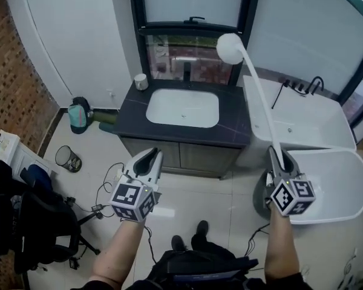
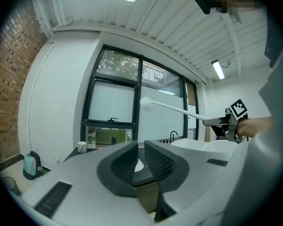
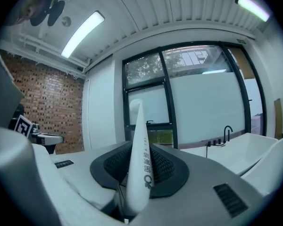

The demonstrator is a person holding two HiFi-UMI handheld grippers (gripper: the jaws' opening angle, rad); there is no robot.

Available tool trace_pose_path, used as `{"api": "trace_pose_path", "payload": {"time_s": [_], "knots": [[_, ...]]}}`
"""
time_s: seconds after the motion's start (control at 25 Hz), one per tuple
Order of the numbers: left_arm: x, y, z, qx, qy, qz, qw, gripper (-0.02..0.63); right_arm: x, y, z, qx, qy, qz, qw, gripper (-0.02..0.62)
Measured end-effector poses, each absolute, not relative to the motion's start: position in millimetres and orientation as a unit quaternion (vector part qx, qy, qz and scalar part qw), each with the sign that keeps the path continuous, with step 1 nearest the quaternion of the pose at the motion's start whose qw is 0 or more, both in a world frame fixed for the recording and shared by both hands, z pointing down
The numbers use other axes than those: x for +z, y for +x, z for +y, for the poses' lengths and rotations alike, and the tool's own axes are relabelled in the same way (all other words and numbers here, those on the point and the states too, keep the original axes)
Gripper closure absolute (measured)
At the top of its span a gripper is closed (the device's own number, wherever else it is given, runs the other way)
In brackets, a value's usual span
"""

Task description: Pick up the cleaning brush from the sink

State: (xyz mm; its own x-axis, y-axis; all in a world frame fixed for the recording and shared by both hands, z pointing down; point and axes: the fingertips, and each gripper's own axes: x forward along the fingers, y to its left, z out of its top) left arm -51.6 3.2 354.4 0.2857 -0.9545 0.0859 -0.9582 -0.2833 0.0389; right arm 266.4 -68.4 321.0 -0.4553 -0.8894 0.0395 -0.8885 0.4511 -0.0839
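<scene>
1. Right tongs [image 1: 274, 154]: clamped on the handle end of the cleaning brush [image 1: 261, 95]. The handle lies between the ribbed pads.
2. Left tongs [image 1: 152, 153]: narrow gap, nothing between the pads. They are well apart from the brush.
3. The brush is held in the air, clear of the sink [image 1: 183, 107]. In the head view its white head shows against the window [image 1: 193, 56].
4. The sink is a white basin set in the dark bench [image 1: 233, 124]. A white cup [image 1: 141, 81] stands at the bench's back left corner; its contents can't be made out.
5. A white bathtub [image 1: 317, 125] stands just right of the bench.
6. A wire bin [image 1: 68, 159] stands on the floor [image 1: 193, 198], left of the bench; its contents are unclear.
7. Only the head view shows the floor and bin.
8. Only the right gripper view shows print on the brush handle, and a brick wall [image 3: 47, 107].
9. The left gripper view shows the right tongs and the brush from the side.
</scene>
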Motion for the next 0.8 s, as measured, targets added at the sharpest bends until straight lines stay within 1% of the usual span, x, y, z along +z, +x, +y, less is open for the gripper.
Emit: {"api": "trace_pose_path", "payload": {"time_s": [0.16,0.32,0.56,0.8], "knots": [[351.7,-24.2,45.7,-0.006,0.792,-0.609,0.039,0.603,317.9,282.3,-22.2,-0.038,-0.54,0.84,0.033,0.512],[332.5,16.5,84.5,-0.038,0.785,-0.617,0.03,0.606,313.5,311.8,16.9,-0.044,-0.547,0.834,0.059,0.512],[344.1,66.8,108.0,-0.018,0.793,-0.606,0.058,0.606,332.1,338.0,61.6,-0.034,-0.541,0.839,0.03,0.512],[356.0,79.0,114.6,0.004,0.786,-0.617,0.043,0.606,346.5,341.2,87.8,-0.031,-0.555,0.831,0.029,0.512]]}}
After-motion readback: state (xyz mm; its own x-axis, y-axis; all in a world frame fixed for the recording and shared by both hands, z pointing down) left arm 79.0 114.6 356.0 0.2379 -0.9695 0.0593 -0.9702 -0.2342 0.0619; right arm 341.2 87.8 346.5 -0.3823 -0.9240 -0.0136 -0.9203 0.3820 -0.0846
